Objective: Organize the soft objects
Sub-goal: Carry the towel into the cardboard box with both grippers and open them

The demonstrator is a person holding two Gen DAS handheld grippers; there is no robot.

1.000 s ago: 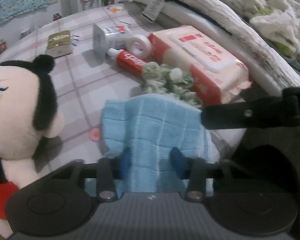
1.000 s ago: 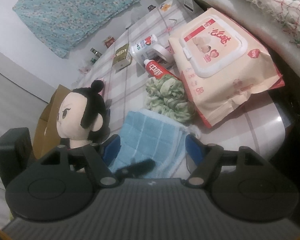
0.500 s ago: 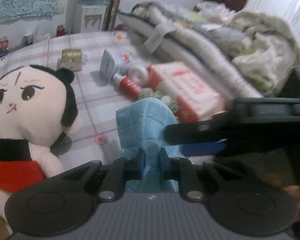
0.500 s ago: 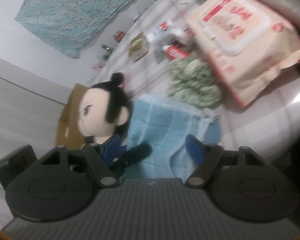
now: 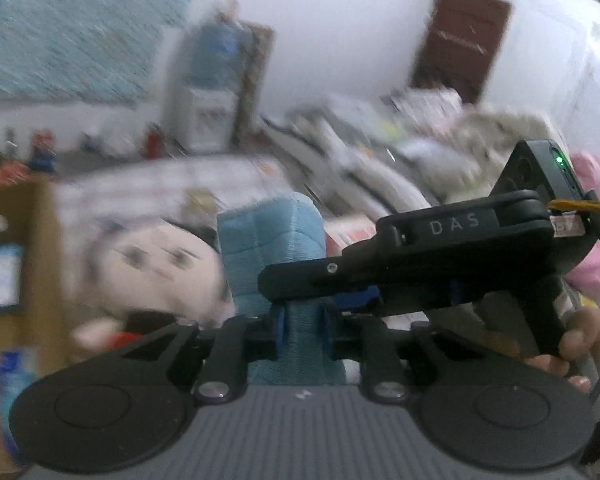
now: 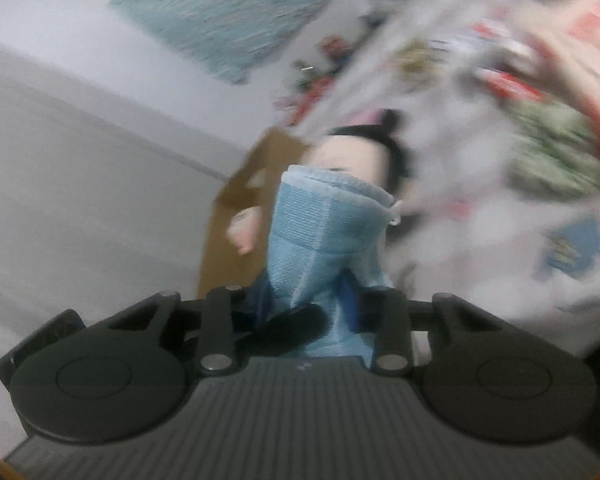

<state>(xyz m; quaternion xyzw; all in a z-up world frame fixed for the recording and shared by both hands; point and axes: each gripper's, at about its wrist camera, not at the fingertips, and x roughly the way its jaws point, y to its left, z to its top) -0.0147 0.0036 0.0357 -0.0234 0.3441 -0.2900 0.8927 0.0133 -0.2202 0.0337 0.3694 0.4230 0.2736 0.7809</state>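
Note:
A light blue towel (image 5: pixel 272 236) hangs lifted above the table, bunched into a narrow upright fold. My left gripper (image 5: pixel 303 320) pinches its lower part, and its jaws are opening slightly while the pads still press the cloth. One of the right gripper's black fingers (image 5: pixel 320 280) crosses just above from the right. In the right wrist view the same towel (image 6: pixel 324 232) stands up between the pads of my right gripper (image 6: pixel 306 302), whose jaws are closing on it. A plush doll (image 5: pixel 164 264) with black hair lies behind the towel.
A person's hand (image 5: pixel 580 340) holds the right gripper's handle. A brown cardboard box (image 6: pixel 236 216) stands beyond the table's edge by the doll (image 6: pixel 356 152). A green ruffled cloth (image 6: pixel 556 156) and a red-and-cream wipes pack (image 6: pixel 596 40) lie on the checked tablecloth. Bedding is piled behind (image 5: pixel 440 140).
Both grippers have closed on the blue towel and lifted it off the table. The views have tilted upward and blurred. The right jaws went from wide to narrow.

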